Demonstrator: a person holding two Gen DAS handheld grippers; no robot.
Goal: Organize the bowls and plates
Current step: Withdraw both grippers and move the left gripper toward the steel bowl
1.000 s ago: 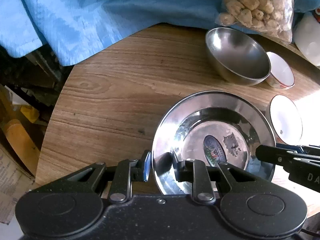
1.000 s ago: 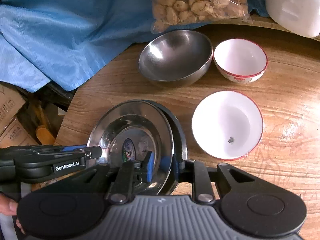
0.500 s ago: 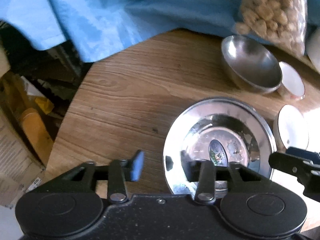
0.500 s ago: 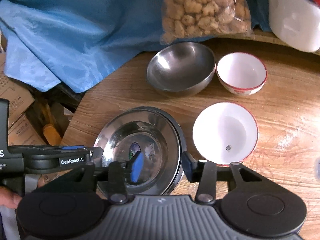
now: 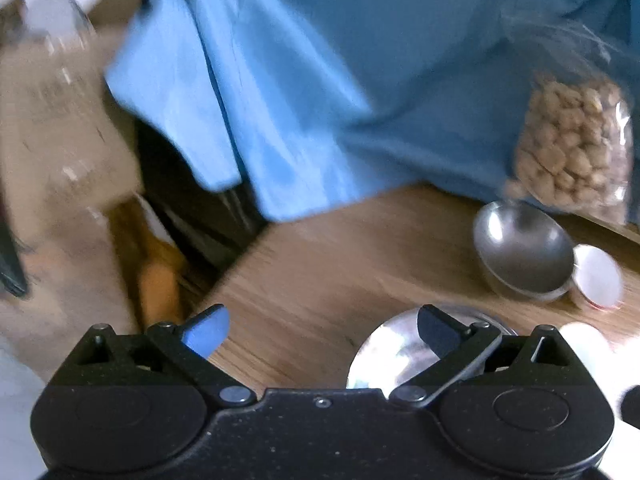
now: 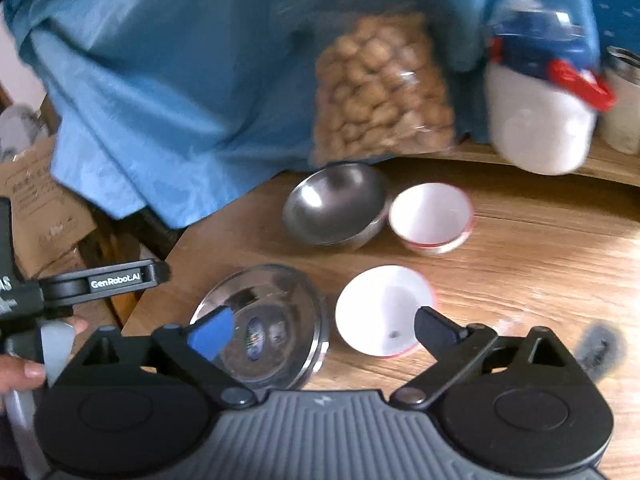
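The blue cloth (image 6: 180, 92) was the biggest thing in front of you, draped across the back and hanging over the far-left edge of the wooden bench (image 6: 520, 264). Against it leaned a clear bag of pale brown lumps (image 6: 380, 88), and to the right of that stood a white jug with a blue and red top (image 6: 540, 120) on a raised wooden ledge.

Your right gripper (image 6: 322, 332) hung above the bench with its jaws spread wide; they had just been opening, and nothing sat between the pads. Below it, the stacked steel plates (image 6: 276, 320) lay flat on the bench near its left edge, free of both tools. Your left gripper (image 5: 322, 328) was likewise wide apart after opening, gripping nothing, with the same plates (image 5: 392, 352) showing just under its right finger. In the right wrist view one finger of that left gripper reached in from the left, and your hand (image 6: 24, 368) showed on its handle.

The steel bowl (image 6: 336, 204) sat towards the back, right below the bag. The larger white bowl with a red rim (image 6: 384, 308) stood just beside the plates on their right. The smaller white bowl with a red rim (image 6: 430, 216) touched, or nearly touched, the steel bowl's right side. Both views were blurred, so finer marks could not be read.
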